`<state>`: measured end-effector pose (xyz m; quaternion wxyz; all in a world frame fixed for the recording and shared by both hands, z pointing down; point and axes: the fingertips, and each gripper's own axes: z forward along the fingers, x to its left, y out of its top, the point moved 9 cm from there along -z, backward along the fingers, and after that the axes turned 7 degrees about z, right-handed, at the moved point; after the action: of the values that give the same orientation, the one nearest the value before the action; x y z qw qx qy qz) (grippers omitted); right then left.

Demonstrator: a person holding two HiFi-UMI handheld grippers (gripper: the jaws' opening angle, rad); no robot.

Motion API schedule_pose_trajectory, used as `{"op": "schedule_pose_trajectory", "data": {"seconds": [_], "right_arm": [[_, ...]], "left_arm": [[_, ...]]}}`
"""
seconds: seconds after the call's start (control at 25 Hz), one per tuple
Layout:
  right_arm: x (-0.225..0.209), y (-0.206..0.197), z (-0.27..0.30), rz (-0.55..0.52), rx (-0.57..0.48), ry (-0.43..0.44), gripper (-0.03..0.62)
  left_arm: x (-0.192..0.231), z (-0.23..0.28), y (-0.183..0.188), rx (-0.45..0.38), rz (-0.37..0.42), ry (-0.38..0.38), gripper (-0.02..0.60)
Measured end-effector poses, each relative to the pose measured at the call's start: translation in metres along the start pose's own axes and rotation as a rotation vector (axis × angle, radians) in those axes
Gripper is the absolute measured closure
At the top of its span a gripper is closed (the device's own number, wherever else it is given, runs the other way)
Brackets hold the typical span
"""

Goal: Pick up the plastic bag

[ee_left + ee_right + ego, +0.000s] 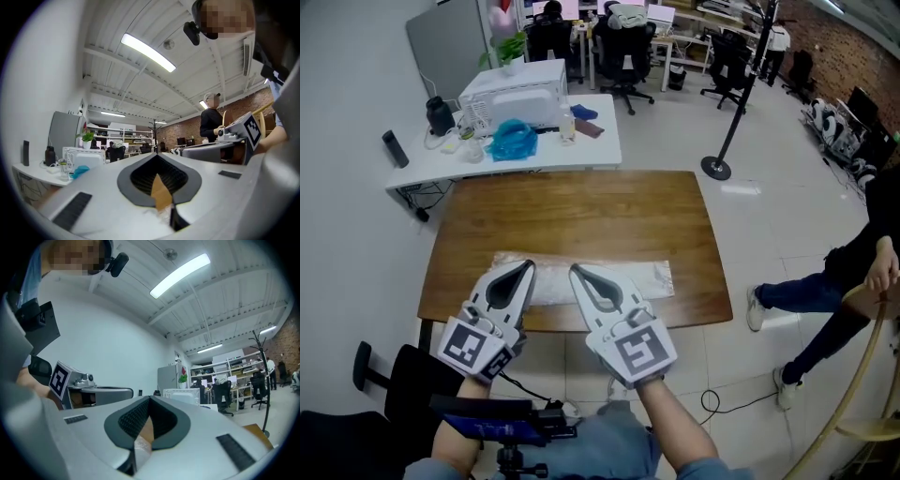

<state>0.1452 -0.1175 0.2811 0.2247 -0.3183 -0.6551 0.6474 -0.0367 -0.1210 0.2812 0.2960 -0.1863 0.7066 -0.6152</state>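
Left gripper (528, 267): jaws together at the tips. Right gripper (576, 271): same, fully closed. The plastic bag (649, 277) lies flat on the wooden table (581, 211), along its near edge. I see both gripper tips over the bag's left and middle stretch, and its right end sticks out past the right gripper. In both gripper views I see wood and crinkled plastic through the jaw window. Count: one bag, two grippers, one wooden table.

Bright ceiling strip light (147, 51), fisheye-warped edges
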Motion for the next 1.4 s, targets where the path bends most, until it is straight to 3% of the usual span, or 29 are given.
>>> {"op": "schedule_pose_trajectory", "data": {"seconds": [0.4, 1.4], "right_arm": [[0.046, -0.009, 0.003, 0.006, -0.009, -0.1, 0.592], [0.07, -0.01, -0.008, -0.028, -0.003, -0.09, 0.592]], "left_arm": [[0.015, -0.039, -0.005, -0.027, 0.008, -0.058, 0.571], [0.004, -0.064, -0.004, -0.048, 0.007, -0.04, 0.571]]}}
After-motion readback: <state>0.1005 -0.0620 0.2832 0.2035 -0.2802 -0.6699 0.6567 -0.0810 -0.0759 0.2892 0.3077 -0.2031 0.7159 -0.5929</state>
